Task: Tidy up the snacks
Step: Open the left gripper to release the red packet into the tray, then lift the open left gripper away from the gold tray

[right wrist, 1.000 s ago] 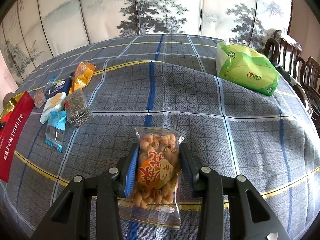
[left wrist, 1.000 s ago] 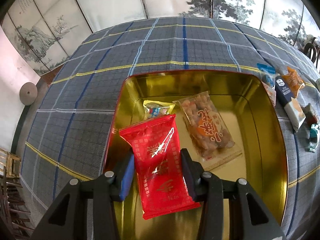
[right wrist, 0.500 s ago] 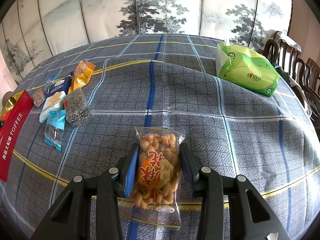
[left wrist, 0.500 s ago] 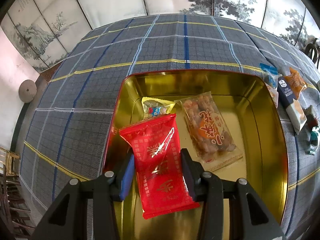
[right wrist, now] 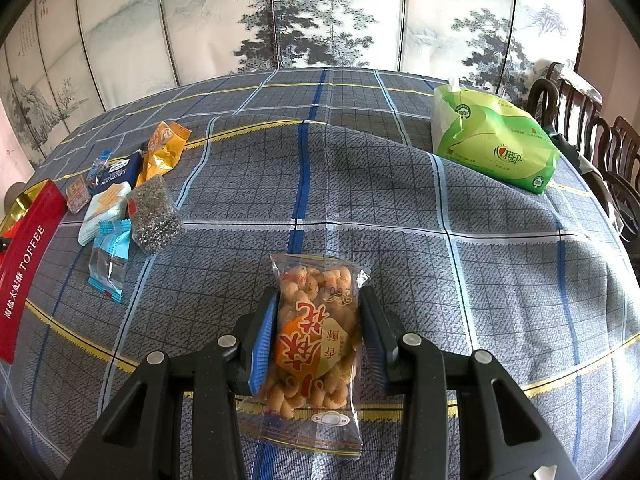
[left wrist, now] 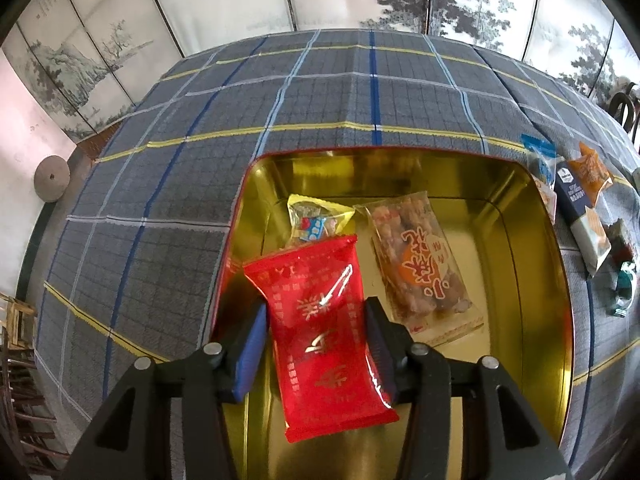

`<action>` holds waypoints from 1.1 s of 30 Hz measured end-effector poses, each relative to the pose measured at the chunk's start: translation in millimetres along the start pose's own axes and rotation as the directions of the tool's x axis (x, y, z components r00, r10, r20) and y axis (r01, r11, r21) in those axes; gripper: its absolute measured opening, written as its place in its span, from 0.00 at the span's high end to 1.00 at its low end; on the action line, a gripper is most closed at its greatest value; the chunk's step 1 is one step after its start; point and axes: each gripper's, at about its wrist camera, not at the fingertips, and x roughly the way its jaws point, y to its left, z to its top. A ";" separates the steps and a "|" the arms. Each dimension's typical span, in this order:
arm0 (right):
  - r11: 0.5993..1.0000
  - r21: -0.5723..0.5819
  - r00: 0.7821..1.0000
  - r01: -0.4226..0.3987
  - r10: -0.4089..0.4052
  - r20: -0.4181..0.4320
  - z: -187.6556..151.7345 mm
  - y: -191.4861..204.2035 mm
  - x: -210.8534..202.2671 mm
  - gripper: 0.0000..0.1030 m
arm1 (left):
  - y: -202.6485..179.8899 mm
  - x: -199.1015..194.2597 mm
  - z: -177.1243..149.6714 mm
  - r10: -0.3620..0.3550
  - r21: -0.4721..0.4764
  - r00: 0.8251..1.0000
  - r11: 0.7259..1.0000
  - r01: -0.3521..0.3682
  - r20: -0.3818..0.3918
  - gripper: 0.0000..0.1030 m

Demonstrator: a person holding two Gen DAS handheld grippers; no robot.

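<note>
My left gripper [left wrist: 316, 308] points down into a gold tin [left wrist: 520, 280] with a red outer wall. A red snack packet [left wrist: 324, 332] lies between its jaws, which are opening; a thin gap shows at each blue pad. Deeper in the tin lie a small yellow candy packet [left wrist: 316, 220] and a clear packet of fried twists [left wrist: 420, 268]. Over the plaid tablecloth, my right gripper [right wrist: 319, 300] is shut on another clear packet of fried twists [right wrist: 316, 336]. The tin's red wall [right wrist: 24, 256] is at the far left of the right wrist view.
Several loose snacks lie beside the tin: an orange packet [right wrist: 164, 148], a dark seed bar [right wrist: 154, 216], a light blue packet [right wrist: 110, 256] and a white one [right wrist: 104, 208]. A green tissue pack [right wrist: 492, 140] sits at the back right. Wooden chairs [right wrist: 600, 140] line the table's right edge.
The left jaws have spread slightly away from the red packet, which stays in place in the tin. The right gripper and its packet of twists have barely moved.
</note>
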 end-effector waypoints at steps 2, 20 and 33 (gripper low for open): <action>1.000 0.000 1.000 0.001 -0.001 0.000 -0.5 -4.6 -0.7 0.64 | -0.5 -2.5 0.1 0.006 0.005 1.000 1.000 -0.006 0.012 0.50; 1.000 -0.004 1.000 0.006 -0.006 0.000 -0.3 4.7 0.8 0.64 | -1.9 -25.5 3.0 0.070 0.030 0.992 0.997 -0.073 0.106 0.39; 1.000 -0.006 1.000 0.009 -0.009 0.000 -0.5 7.5 1.3 0.64 | 1.6 -22.7 1.6 0.131 0.029 0.985 0.990 -0.136 0.114 0.32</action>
